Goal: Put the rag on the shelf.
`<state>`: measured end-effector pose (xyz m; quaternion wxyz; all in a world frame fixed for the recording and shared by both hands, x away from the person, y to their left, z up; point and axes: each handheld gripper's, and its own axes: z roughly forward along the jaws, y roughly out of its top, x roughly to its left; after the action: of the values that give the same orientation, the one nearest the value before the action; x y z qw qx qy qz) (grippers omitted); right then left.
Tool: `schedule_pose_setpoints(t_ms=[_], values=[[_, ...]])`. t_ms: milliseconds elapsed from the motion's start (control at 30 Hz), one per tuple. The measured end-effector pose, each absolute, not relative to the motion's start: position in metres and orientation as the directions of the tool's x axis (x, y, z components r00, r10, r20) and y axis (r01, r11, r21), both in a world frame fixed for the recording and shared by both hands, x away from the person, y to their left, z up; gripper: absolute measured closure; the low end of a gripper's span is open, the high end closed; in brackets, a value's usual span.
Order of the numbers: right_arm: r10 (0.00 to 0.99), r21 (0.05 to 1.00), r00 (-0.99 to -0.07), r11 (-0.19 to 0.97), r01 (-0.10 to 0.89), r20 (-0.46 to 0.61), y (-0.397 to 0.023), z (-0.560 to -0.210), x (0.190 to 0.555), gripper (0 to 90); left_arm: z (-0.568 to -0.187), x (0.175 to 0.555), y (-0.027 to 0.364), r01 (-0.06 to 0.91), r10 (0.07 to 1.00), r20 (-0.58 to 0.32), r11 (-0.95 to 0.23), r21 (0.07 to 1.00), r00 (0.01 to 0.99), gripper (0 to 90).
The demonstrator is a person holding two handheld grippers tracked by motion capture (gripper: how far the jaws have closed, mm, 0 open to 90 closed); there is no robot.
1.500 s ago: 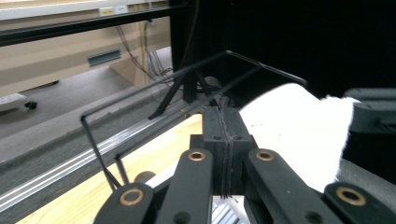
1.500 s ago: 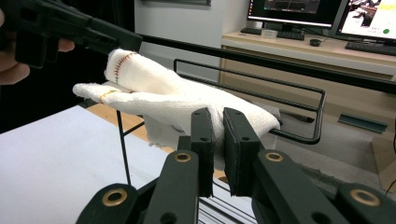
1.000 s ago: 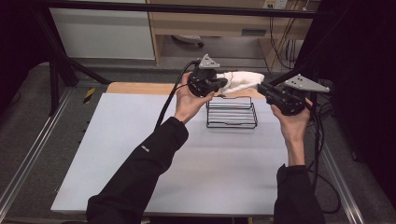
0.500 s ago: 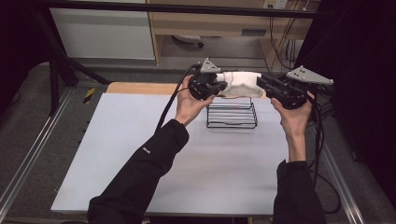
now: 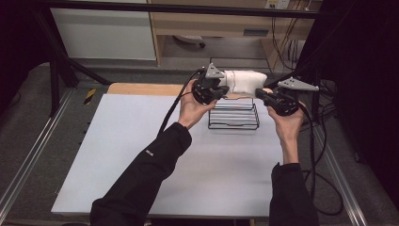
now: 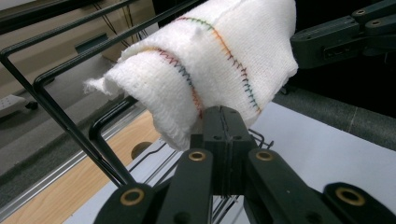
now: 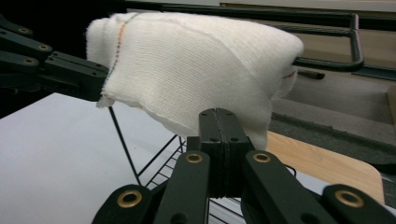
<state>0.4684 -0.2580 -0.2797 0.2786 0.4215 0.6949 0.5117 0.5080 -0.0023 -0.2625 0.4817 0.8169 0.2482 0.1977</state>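
White cloth (image 5: 243, 81) pinched between left claw (image 5: 221, 89) and right claw (image 5: 260, 94), both closed tight.

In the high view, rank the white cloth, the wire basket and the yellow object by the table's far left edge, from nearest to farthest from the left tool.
1. White cloth: pinched in the left tool, stretching toward the right tool.
2. Wire basket: just below and right of it, on the white table.
3. Yellow object: far off to the left, beyond the table edge.
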Motion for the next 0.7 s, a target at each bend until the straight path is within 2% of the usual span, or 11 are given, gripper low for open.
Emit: schedule_pose_setpoints(t_ms=[367, 567, 700], values=[[0.878, 0.954, -0.478, 0.115, 0.276, 0.033, -0.258, -0.28, 0.468, 87.2, -0.268, 0.509, 0.0, 0.222, 0.606, 0.077, -0.403, 0.888, 0.792, 88.7], [0.87, 0.961, -0.491, 0.106, 0.256, 0.035, -0.26, -0.273, 0.457, 81.5, -0.262, 0.5, 0.008, 0.214, 0.603, 0.072, -0.389, 0.896, 0.794, 82.4], [0.861, 0.963, -0.507, 0.104, 0.249, 0.038, -0.261, -0.265, 0.45, 73.5, -0.257, 0.493, 0.015, 0.21, 0.601, 0.072, -0.386, 0.898, 0.796, 75.1]])
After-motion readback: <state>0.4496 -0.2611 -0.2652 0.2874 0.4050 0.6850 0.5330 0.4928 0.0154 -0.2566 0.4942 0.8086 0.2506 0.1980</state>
